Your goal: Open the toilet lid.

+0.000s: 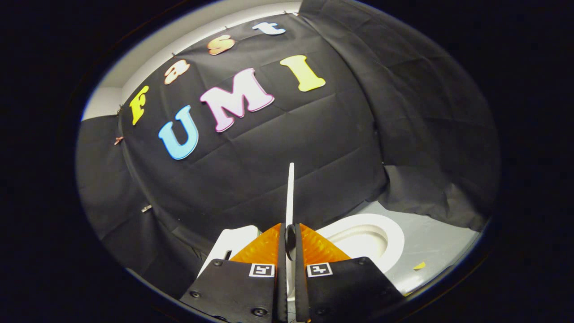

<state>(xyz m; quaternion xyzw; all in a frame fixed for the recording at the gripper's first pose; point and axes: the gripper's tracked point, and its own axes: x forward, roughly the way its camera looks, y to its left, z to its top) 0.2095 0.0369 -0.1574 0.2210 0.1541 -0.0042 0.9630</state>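
Note:
The white toilet lid point(290, 193) stands raised and edge-on, a thin white strip rising from between my fingers towards the black cloth wall. My gripper point(290, 235) is shut on the lid, both fingers pressing its edge from either side. To the right of the fingers, lower down, the white toilet seat and bowl point(374, 237) lie uncovered, with the oval opening showing. To the left of the fingers sits the white tank point(233, 244) of the toilet, partly hidden behind the gripper.
Black cloth point(314, 148) hangs close behind and to both sides of the toilet. Grey floor point(430, 246) lies to the right of the bowl, with a small yellow mark point(419, 265) on it.

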